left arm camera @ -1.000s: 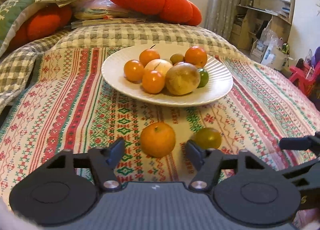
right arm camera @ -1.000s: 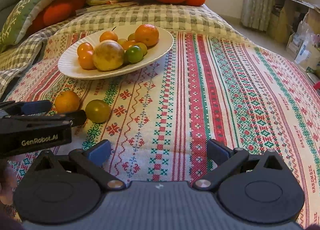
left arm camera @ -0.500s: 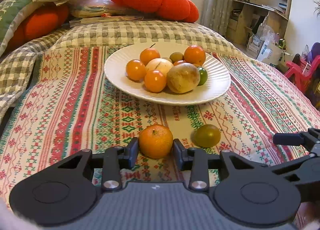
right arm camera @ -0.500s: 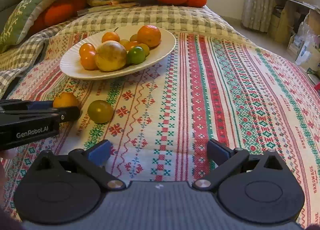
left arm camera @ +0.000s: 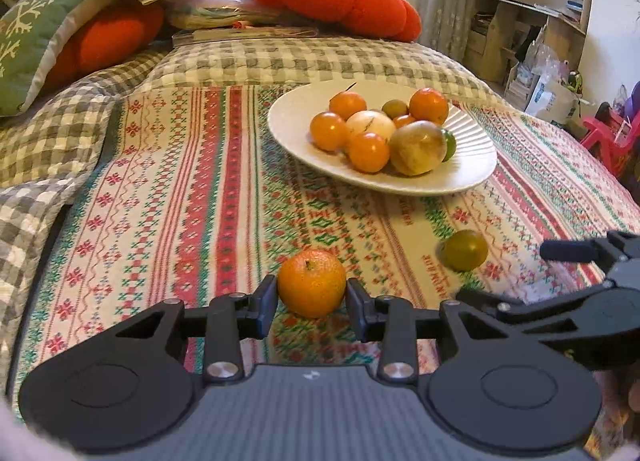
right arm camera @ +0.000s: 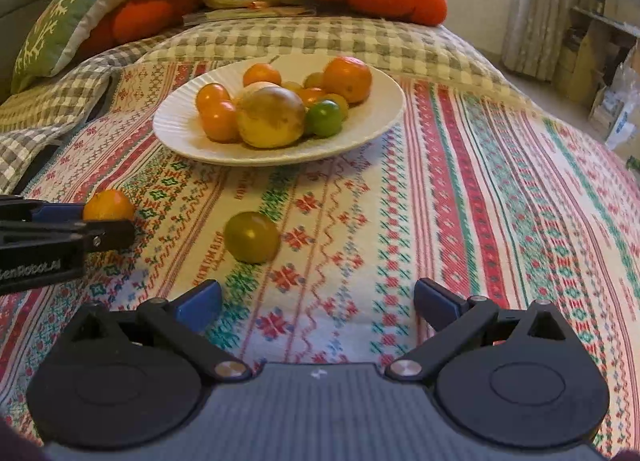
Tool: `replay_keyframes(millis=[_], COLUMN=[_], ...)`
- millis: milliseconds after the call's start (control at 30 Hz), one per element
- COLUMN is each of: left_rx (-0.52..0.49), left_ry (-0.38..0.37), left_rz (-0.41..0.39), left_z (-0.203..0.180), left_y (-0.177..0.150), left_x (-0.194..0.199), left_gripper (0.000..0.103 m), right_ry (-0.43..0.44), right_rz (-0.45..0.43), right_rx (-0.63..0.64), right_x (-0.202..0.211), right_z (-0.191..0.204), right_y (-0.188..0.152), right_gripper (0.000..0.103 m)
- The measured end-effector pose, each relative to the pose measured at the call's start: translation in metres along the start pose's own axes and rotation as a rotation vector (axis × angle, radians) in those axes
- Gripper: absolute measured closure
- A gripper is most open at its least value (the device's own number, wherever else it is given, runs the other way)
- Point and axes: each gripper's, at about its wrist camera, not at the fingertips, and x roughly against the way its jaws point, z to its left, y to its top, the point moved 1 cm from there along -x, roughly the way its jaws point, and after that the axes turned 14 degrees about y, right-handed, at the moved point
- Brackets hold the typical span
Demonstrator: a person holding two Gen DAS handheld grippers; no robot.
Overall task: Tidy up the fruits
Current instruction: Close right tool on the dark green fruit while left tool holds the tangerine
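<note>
Fingers of the left gripper (left arm camera: pixel 311 303) are pressing on both sides of the orange tangerine (left arm camera: pixel 311 281), gripping it just above the patterned bedspread (left arm camera: pixel 192 197), well short of the white plate (left arm camera: pixel 472 165) of piled fruit. Wide apart and gripping nothing, the right gripper (right arm camera: pixel 318 295) is hovering with the green-yellow fruit (right arm camera: pixel 251 237) lying ahead of its left finger (right arm camera: pixel 199 303), outside the gap.

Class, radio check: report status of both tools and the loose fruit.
Left tool shut on orange. Right tool open, empty. Green fruit loose, short of plate. Path clear.
</note>
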Motion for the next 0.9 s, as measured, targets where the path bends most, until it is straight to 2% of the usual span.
replay_keyframes(millis=[67,233,533,633,900], left_rx=[-0.005,-0.022,-0.012,-0.01,-0.01], left_ry=[-0.001,-0.002,-0.012,-0.014,-0.017], left_rz=[0.002,0.004,0.007,0.009,0.012], left_z=[0.003,0.007,0.012,0.012,0.009], left_y=[-0.002,-0.005,-0.005,-0.005,-0.005], left_x=[0.001,0.003,0.005,0.005,0.005], left_gripper=[0.074,0.074,0.074,0.074,0.074], right_ry=[-0.003,0.015,0.028,0.035,0.053], right_rz=[-0.013,-0.019,-0.034,-0.036,-0.033], right_rx=[0.023,0.053,0.079,0.082,0.097], right_x=[-0.003,-0.008,-0.01,-0.01,-0.008], right_z=[0.006,0.018,0.029,0.03,0.034], right_y=[0.002,0.009,0.012,0.012,0.012], right_gripper=[0.004,0.023,0.05,0.057,0.069])
